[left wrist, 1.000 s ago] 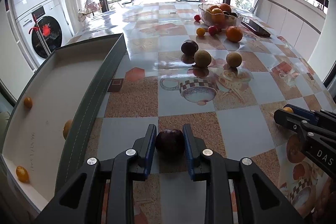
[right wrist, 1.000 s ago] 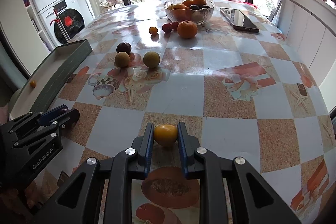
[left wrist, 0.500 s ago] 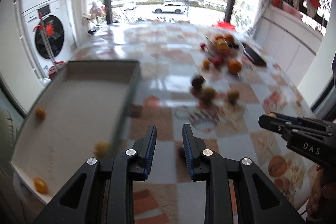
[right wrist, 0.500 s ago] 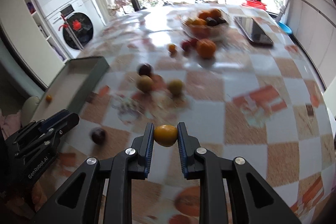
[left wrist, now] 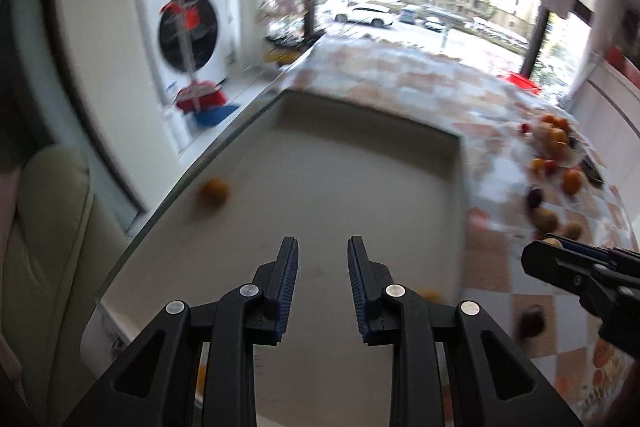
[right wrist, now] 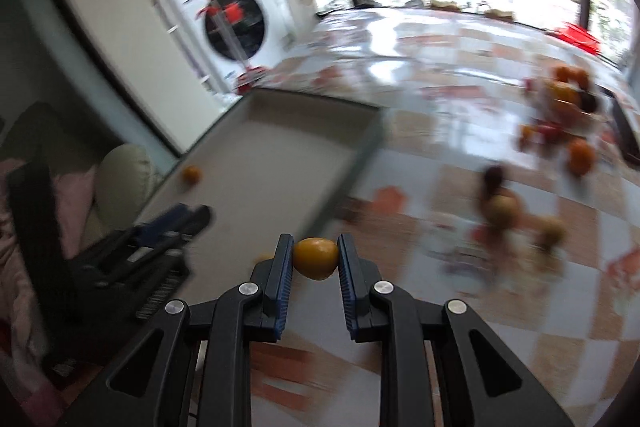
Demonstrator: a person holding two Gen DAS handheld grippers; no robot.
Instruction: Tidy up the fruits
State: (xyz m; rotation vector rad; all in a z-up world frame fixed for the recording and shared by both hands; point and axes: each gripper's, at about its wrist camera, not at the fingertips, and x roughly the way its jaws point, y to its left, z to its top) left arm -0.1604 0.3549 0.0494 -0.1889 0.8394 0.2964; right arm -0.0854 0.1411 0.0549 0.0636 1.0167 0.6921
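clamped between the right gripper's (right wrist: 316, 258) jaws, a small yellow-orange fruit (right wrist: 315, 257) hangs above the table (right wrist: 452, 171) just off the near corner of the tray (right wrist: 256, 151), which sits along the table's left edge. the left gripper (left wrist: 322, 283) hovers over the tray's pale floor with its jaws narrowly apart and nothing between them. one orange fruit (left wrist: 215, 190) lies by the tray's left wall, another (left wrist: 429, 294) peeks out near its right wall behind the left gripper, and a dark fruit (left wrist: 531, 319) sits on the table just outside that wall. farther off are loose fruits (right wrist: 504, 211) and a bowl (right wrist: 568, 99) of more. the likely next step is carrying the held fruit over the wall and letting it go. risks from here: the grip is only on the fruit's sides, so a quick swing could let it slip out short of the tray; a high release could send it rolling on the smooth floor into the others; and the two grippers are close enough to knock together over the tray. both views are smeared by motion, so the far fruits' kinds and number are hard to tell, the tray's near end is hidden behind the left gripper, and an orange patch low by its left arm cannot be made out.
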